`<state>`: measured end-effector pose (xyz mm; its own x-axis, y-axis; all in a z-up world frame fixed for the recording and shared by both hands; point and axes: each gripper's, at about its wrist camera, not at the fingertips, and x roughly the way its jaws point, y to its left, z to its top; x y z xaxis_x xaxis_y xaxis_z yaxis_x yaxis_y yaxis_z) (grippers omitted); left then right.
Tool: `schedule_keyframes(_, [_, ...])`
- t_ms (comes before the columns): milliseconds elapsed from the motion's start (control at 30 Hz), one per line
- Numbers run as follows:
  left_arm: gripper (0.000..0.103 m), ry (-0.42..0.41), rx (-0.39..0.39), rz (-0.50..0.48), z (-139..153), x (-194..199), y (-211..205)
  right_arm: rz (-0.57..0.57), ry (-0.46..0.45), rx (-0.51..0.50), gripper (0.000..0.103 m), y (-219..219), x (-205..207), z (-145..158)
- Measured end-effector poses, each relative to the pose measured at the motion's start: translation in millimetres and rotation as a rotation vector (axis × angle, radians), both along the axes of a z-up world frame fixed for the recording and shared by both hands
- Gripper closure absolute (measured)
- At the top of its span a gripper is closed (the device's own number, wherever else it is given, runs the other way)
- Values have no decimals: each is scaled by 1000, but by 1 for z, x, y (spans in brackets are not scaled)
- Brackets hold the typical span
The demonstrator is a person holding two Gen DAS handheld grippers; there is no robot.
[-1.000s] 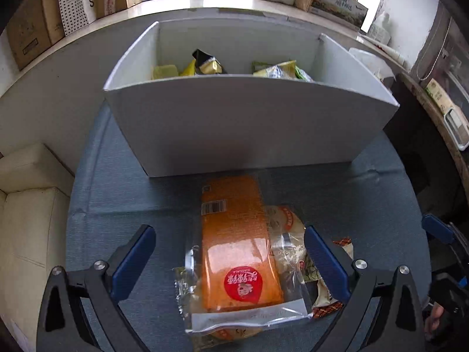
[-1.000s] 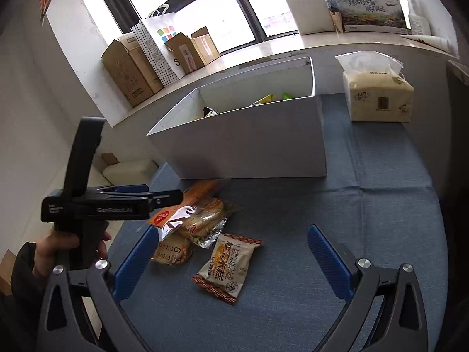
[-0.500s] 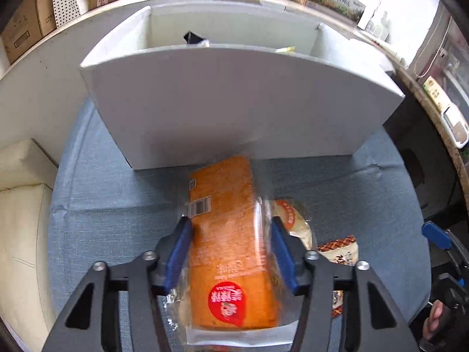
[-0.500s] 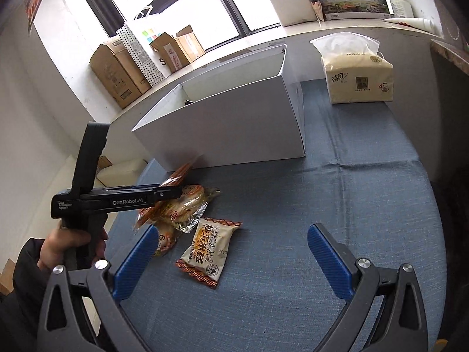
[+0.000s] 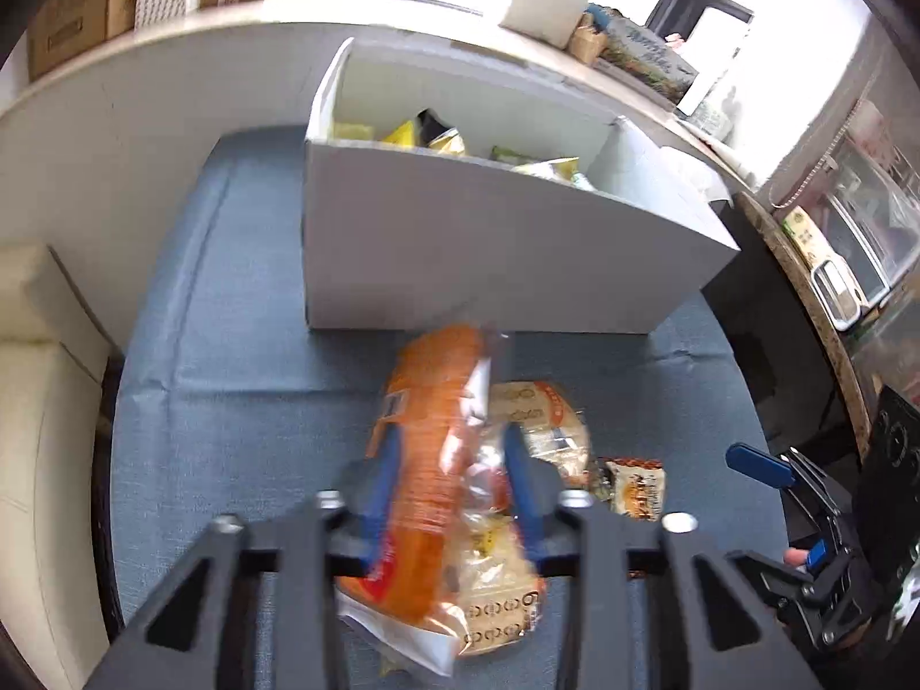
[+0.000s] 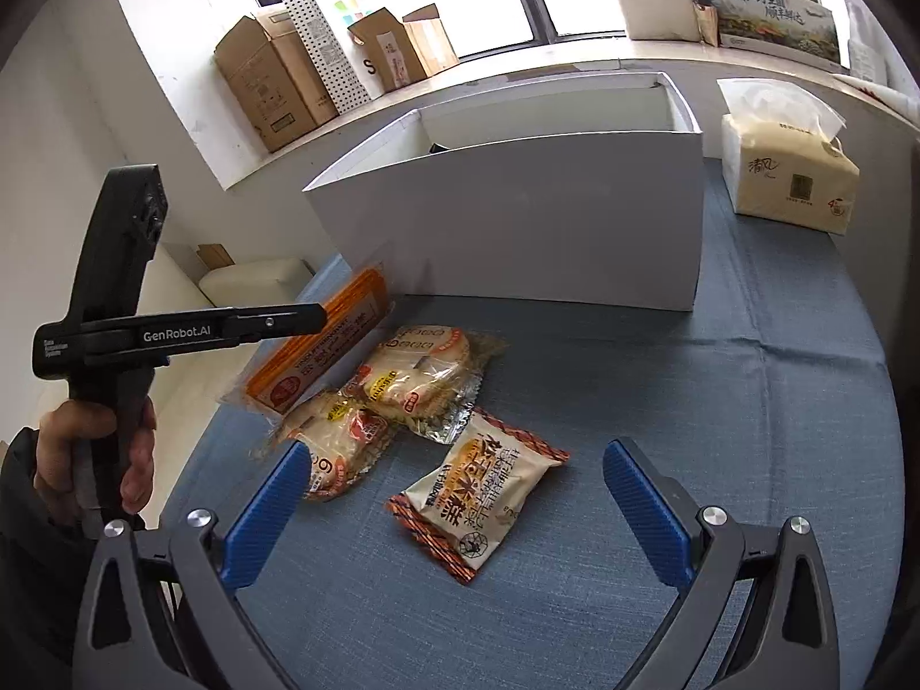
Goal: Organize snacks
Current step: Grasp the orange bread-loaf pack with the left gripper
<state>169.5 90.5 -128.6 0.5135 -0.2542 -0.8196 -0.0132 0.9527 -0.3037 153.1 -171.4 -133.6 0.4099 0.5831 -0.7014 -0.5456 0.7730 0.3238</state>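
My left gripper (image 5: 451,480) is shut on a long orange snack pack (image 5: 437,431) and holds it tilted above the blue cloth, in front of the white box (image 5: 460,264). The pack also shows in the right wrist view (image 6: 322,345), held by the left gripper (image 6: 310,316). Two clear bread packs (image 6: 425,368) (image 6: 339,437) and an orange-trimmed cracker bag (image 6: 483,494) lie on the cloth. My right gripper (image 6: 454,512) is open and empty, just above the cracker bag. The box (image 6: 535,218) holds several snacks (image 5: 437,135).
A tissue pack (image 6: 788,167) stands to the right of the box. Cardboard boxes (image 6: 276,80) line the window sill behind. A cream cushion (image 5: 34,379) lies beyond the table's left edge. The round table (image 6: 747,460) carries blue cloth.
My left gripper closed on the orange pack and lifted it, tilting it on edge. My right gripper moved closer to the snacks on the cloth and stayed open.
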Motion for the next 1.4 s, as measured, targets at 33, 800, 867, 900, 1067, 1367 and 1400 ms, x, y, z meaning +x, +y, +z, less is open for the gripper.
schedule_keyframes(33, [34, 6, 2, 1, -4, 2, 2, 1, 0, -3, 0, 2, -1, 0])
schedule_keyframes(800, [11, 23, 57, -227, -42, 23, 25, -4, 61, -52, 0, 9, -3, -19])
schedule_keyframes(867, [14, 22, 109, -240, -42, 17, 19, 6, 65, -62, 0, 14, -5, -21])
schedule_keyframes(900, [19, 27, 141, -239, -42, 17, 16, 12, 63, -67, 0, 16, -5, -21])
schedule_keyframes(1067, [42, 25, 136, -226, -39, 14, 26, 23, 49, -81, 0, 21, -10, -18])
schedule_keyframes(1367, [42, -81, 157, -150, 1, -23, 39, 26, 41, -91, 0, 24, -9, -16])
schedule_keyframes(1400, [42, -102, 157, -134, 10, -27, 42, 29, 34, -95, 0, 26, -8, -14])
